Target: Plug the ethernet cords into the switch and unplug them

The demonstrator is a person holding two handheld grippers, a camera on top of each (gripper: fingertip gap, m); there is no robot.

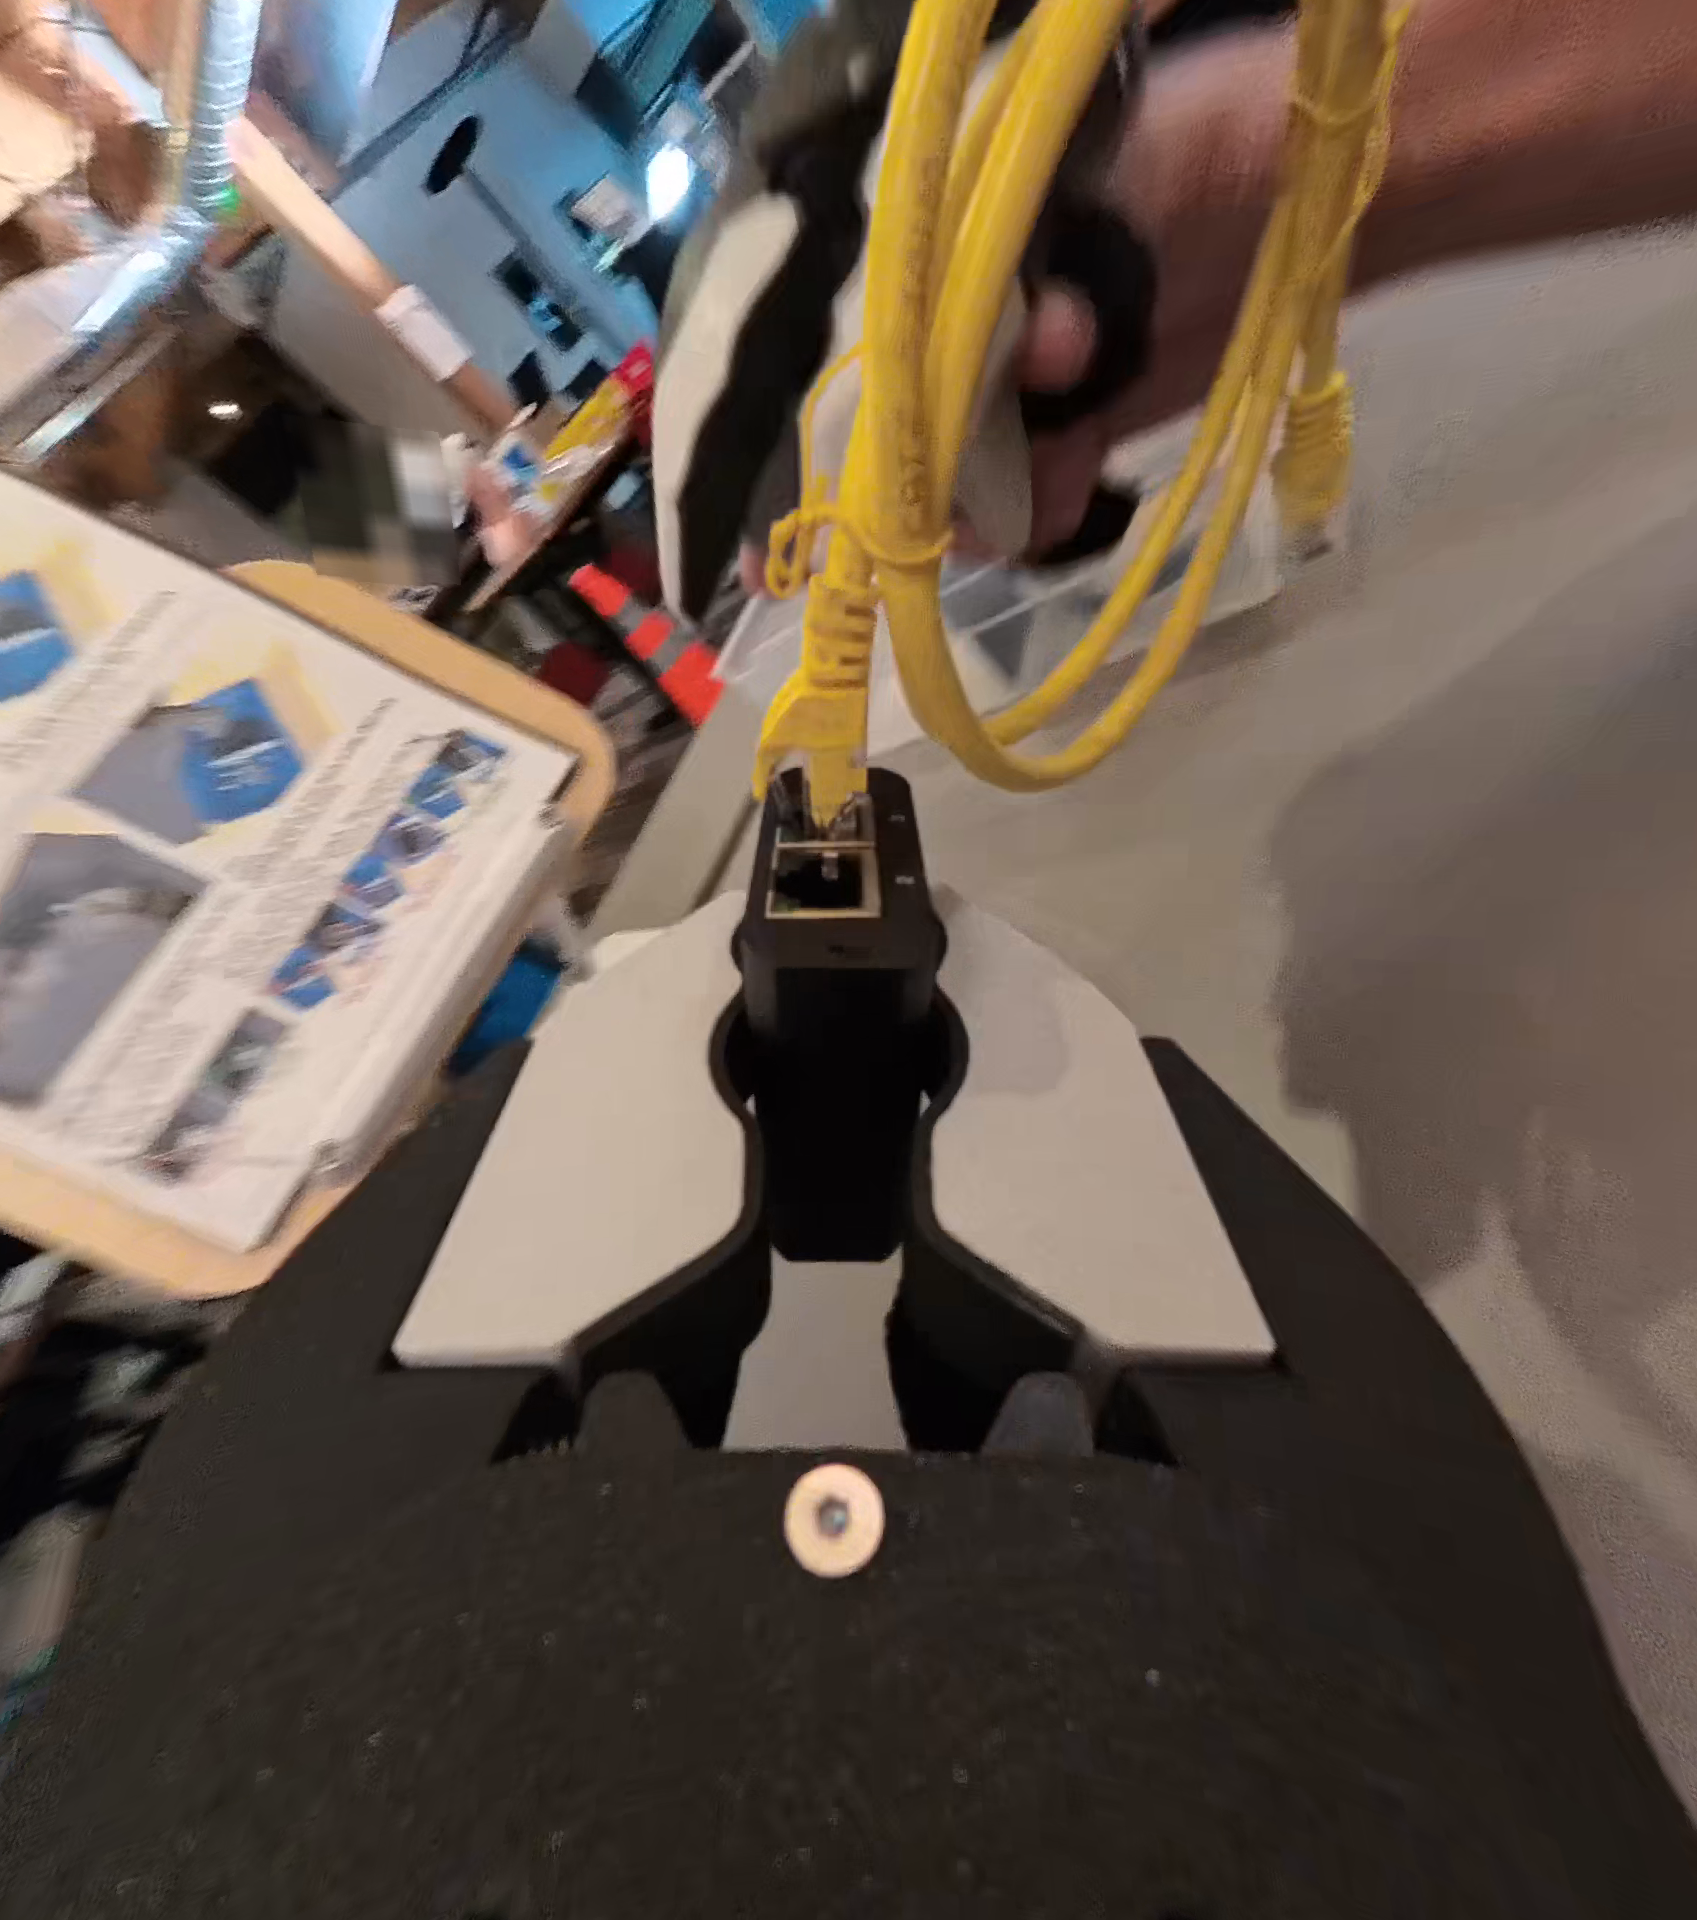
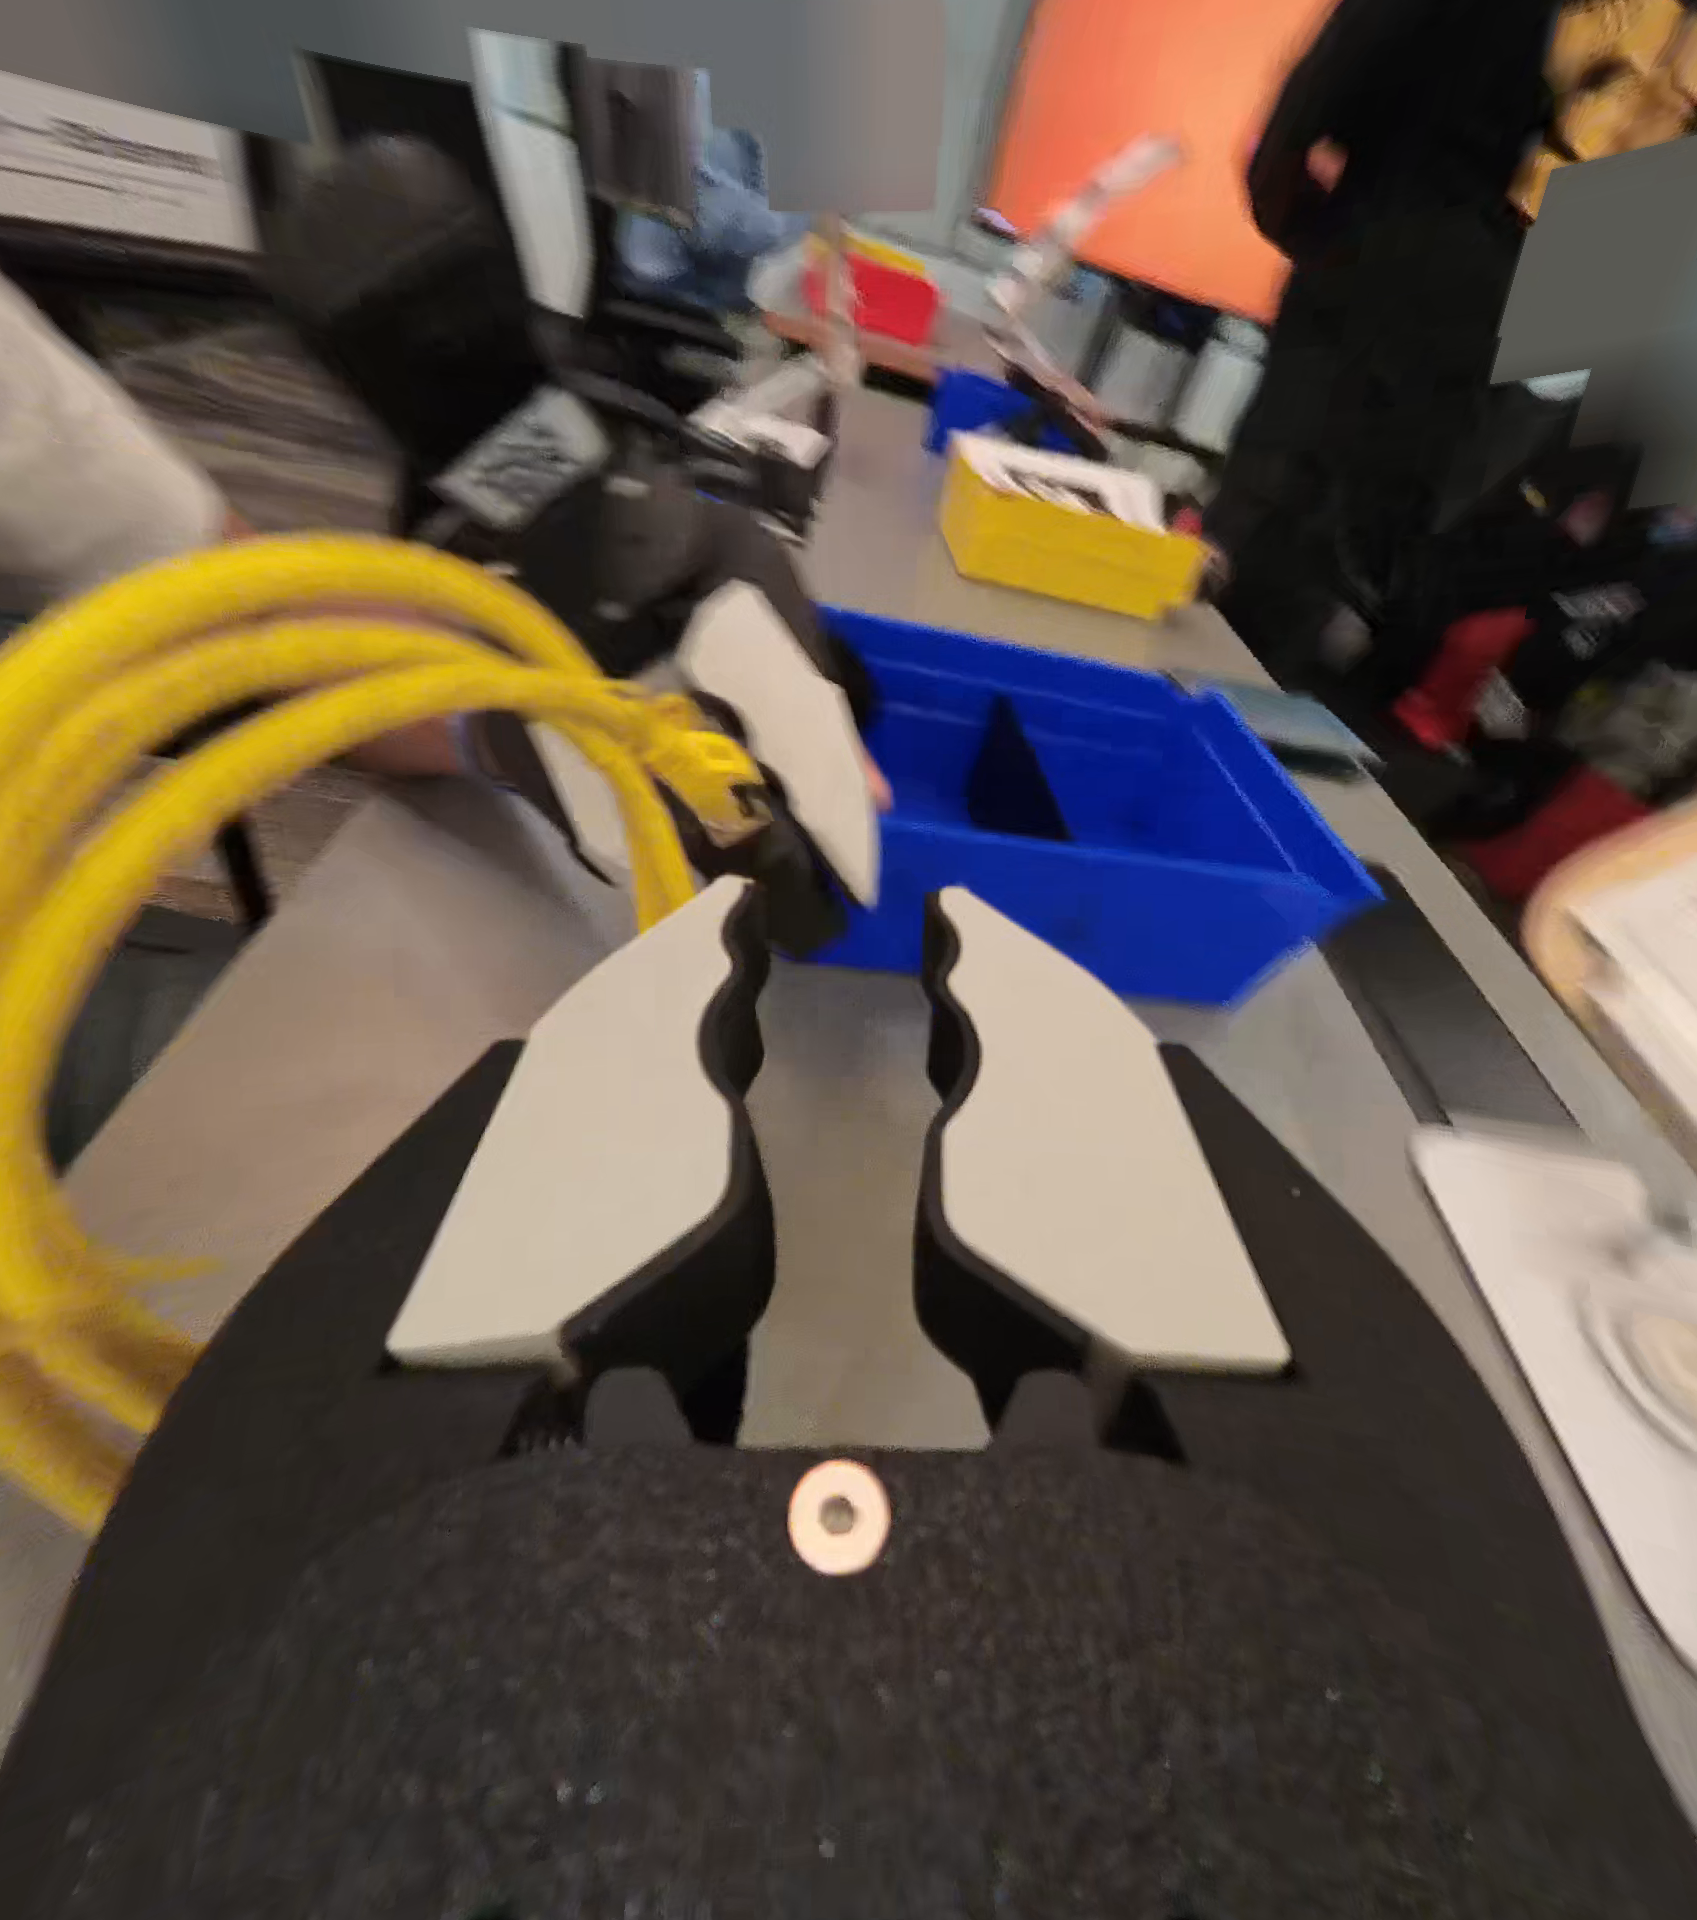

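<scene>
My left gripper (image 1: 839, 935) is shut on a black switch (image 1: 839, 1091) and holds it upright above the grey table (image 1: 1498, 727). A yellow ethernet plug (image 1: 823, 707) sits in the switch's far port. The near port (image 1: 818, 888) is empty. The yellow cord (image 1: 911, 312) rises in bundled loops, and its other plug (image 1: 1317, 457) hangs at the right. My right gripper (image 2: 842, 904) is open and empty, just short of the switch (image 2: 792, 883). In the right wrist view the plug (image 2: 709, 774) and cord (image 2: 200, 665) lie ahead to the left. One of the right gripper's fingers (image 1: 709, 395) shows behind the cord.
A blue divided bin (image 2: 1083, 883) stands just beyond the switch, a yellow bin (image 2: 1062, 551) farther back. A clipboard with a printed sheet (image 1: 200, 831) lies at the left gripper's left side. A white flat item (image 2: 1602, 1351) lies at the right. A person (image 2: 1363, 312) stands behind. The gap from one gripper's tips to the other's is roughly 5 cm.
</scene>
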